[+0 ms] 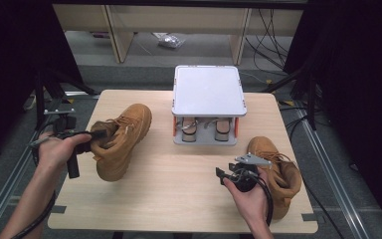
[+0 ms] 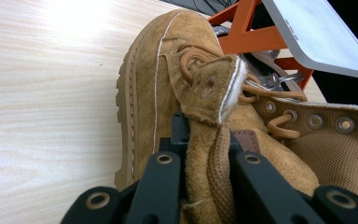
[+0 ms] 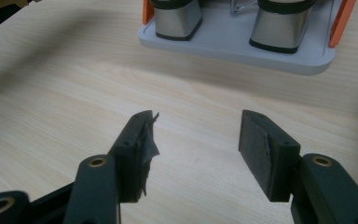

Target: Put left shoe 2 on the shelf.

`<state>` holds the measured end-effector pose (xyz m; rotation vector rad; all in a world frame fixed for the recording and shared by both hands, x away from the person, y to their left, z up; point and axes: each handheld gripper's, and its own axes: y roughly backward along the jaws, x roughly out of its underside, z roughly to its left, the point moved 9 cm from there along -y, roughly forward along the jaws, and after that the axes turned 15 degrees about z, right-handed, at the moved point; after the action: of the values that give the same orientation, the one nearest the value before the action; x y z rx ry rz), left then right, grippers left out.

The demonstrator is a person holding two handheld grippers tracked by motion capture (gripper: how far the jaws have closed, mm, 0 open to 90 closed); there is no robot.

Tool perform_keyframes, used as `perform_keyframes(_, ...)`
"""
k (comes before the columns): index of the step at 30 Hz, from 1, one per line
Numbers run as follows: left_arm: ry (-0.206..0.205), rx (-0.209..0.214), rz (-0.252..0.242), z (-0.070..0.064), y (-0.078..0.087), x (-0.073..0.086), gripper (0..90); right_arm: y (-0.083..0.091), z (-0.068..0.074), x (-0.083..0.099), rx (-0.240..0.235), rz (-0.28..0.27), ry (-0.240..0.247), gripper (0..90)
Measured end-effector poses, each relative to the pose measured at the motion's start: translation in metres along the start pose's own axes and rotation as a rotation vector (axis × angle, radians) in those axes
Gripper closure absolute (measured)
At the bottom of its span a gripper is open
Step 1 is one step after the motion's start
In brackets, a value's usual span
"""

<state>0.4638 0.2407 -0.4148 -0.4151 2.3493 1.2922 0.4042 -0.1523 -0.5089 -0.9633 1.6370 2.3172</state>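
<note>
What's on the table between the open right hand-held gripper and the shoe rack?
Nothing: in the right gripper view, bare wooden table runs from the right hand-held gripper to the rack.

A lab or test workspace is showing here: a bare wooden table (image 1: 179,184) is standing on grey carpet between aluminium rails (image 1: 328,164), black curtains are hanging at both sides, and loose cables (image 1: 271,30) are trailing across the floor.
</note>
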Motion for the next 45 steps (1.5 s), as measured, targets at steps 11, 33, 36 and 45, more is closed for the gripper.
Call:
perform_keyframes(11, 0.007, 0.009, -0.019, -0.001, 0.003, -0.011, 83.5, -0.001, 0.0, 0.0, 0.01, 0.0, 0.0, 46.3)
perform_keyframes(33, 0.034, 0.049, -0.054, -0.008, 0.005, -0.032, 83.3, -0.002, 0.0, 0.001, 0.002, -0.004, 0.01, 46.4)
perform_keyframes(36, 0.03, 0.05, -0.055, -0.009, 0.005, -0.034, 83.3, -0.001, 0.003, 0.002, -0.001, 0.009, -0.023, 46.4)
perform_keyframes(45, 0.049, 0.078, -0.056, -0.009, 0.005, -0.038, 83.2, -0.001, 0.004, 0.001, -0.002, -0.002, -0.025, 46.6)
